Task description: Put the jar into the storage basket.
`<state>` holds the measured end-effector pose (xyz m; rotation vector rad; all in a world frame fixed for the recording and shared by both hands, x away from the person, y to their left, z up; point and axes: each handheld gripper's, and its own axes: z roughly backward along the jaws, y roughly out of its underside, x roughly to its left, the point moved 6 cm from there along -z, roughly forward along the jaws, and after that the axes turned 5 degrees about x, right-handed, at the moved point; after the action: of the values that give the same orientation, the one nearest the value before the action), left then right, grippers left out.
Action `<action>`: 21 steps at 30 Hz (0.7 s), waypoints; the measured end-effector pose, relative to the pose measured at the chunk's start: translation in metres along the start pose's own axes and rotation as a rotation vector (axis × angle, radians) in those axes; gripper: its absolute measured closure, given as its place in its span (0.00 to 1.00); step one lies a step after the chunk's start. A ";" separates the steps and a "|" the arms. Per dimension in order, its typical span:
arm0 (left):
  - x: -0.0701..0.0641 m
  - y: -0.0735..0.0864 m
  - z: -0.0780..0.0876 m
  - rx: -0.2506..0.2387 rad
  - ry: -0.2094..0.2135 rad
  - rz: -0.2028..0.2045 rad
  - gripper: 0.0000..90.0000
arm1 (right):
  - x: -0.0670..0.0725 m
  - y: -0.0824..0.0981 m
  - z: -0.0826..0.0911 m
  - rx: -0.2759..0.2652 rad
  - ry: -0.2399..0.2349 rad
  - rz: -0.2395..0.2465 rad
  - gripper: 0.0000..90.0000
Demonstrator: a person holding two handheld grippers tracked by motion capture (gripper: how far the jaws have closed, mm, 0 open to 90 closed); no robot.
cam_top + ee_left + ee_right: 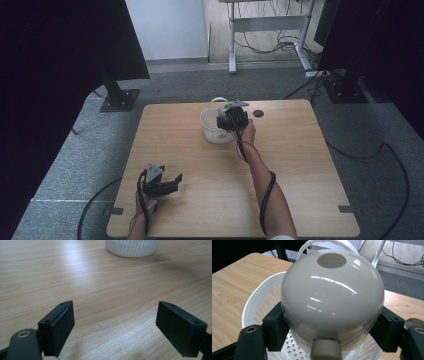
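The light wooden table (210, 165) bears a white slotted plastic basket (259, 305) at its far middle. A glossy cream round ceramic pot (332, 300) is held directly over that basket by the right gripper (332, 327), jaws flanking its sides (whether the pads press cannot be told). Its opening faces away, a knob toward the camera. The left gripper (115, 325) is seen wide open, empty, near the front edge, the basket's ribbed wall ahead.

High cam overhead, gripper cams close, share basket (212, 127)
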<state>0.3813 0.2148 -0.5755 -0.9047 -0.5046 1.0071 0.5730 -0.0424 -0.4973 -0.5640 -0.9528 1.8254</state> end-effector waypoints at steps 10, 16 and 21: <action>-0.001 0.000 0.000 0.002 -0.003 -0.006 0.17 | 0.005 -0.008 0.014 -0.029 -0.006 0.005 0.15; -0.001 0.000 0.000 0.002 -0.005 -0.006 0.17 | 0.003 -0.006 0.022 -0.033 0.006 0.005 0.12; -0.001 0.000 -0.001 0.008 -0.006 -0.012 0.17 | 0.000 -0.007 0.030 -0.045 -0.002 0.005 0.11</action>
<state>0.3813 0.2138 -0.5760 -0.8912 -0.5104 1.0010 0.5551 -0.0513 -0.4742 -0.5931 -0.9961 1.8132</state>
